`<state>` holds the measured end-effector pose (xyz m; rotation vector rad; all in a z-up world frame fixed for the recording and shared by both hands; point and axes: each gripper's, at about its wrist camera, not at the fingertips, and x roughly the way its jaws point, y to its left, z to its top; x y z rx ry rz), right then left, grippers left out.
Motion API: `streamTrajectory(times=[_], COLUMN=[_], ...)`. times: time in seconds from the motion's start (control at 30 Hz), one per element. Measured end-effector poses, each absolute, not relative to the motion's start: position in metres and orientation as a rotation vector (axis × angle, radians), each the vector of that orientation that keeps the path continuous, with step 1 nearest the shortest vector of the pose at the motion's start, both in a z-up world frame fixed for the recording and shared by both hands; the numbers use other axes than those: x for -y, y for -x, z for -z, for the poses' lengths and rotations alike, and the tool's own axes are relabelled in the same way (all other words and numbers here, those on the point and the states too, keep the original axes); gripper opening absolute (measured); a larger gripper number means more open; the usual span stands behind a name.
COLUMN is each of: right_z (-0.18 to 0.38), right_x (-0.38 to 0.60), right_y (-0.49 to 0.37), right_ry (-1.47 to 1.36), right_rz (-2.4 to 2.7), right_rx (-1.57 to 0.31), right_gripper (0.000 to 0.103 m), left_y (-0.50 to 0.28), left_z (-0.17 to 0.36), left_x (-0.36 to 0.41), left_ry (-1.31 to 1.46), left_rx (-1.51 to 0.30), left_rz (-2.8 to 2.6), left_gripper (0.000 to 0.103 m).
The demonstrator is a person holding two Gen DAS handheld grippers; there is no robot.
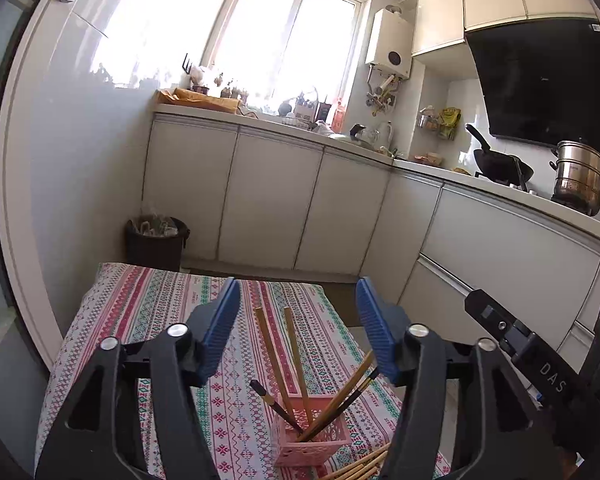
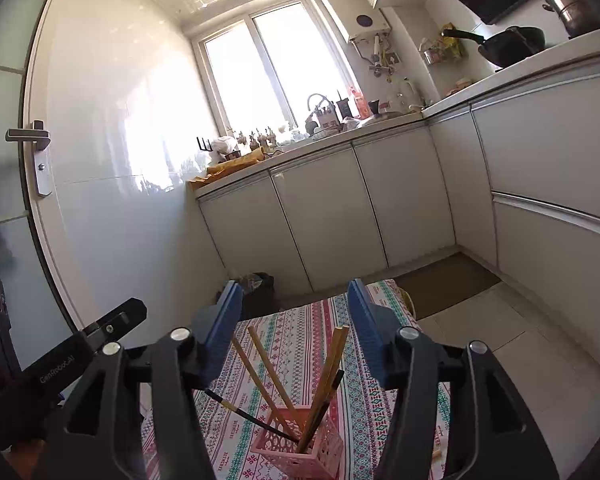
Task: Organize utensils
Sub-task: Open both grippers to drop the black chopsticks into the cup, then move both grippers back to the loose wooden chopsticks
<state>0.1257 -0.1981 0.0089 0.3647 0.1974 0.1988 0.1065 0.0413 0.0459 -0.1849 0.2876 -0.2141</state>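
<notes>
Patterned tablecloth (image 1: 148, 320) bears a pink basket (image 1: 310, 438) of chopsticks (image 1: 274, 354) (several leaning), both grippers' jaws wide, empty.

Below the left claw (image 1: 298, 320), whose blue pads look ribbed and matt, wooden chopsticks (image 1: 296, 356) stand in a pink plastic lattice basket (image 1: 312, 444) on a woven patterned cloth (image 1: 140, 308). Ahead, cabinet doors (image 1: 272, 200) look glossy.

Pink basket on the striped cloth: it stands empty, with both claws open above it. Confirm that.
Not empty. The pink basket on the striped cloth holds several chopsticks, wooden and dark, leaning out in different directions; the right wrist view shows this, and the left wrist view agrees. The rest stands: the left claw and the right claw are both open above it, gripping nothing.
</notes>
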Motion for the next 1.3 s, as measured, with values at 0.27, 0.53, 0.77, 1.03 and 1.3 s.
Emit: streamTrajectory(times=[0.27,0.53,0.77,1.03,1.3], right_z=[-0.008,-0.004,0.029,0.106,0.109], right_x=[0.212,0.212,0.231,0.3,0.341], right_y=[-0.112,-0.105,-0.117,-0.132,-0.125], right_ry=[-0.41,-0.364,-0.382,-0.73,-0.889], right_rz=[-0.165,-0.121,-0.057,0.006,0.025], right_rx=[-0.194,-0.261,-0.528,-0.88,-0.856], right_gripper=[0.096,0.096,0.096,0.096,0.096], left_y=[-0.088,-0.075,-0.056,-0.036,-0.059], left_z=[-0.054,-0.057,-0.061,-0.032,0.084], left_x=[-0.048,-0.047,-0.05,0.003,0.093], left_ry=[0.163,0.12,0.061,-0.22,-0.532], left_rx=[-0.272,-0.277,-0.279,-0.491,-0.896], left_rz=[0.168,0.154,0.227,0.682,0.946], left_gripper=[0.09,0.096,0.096,0.096,0.075])
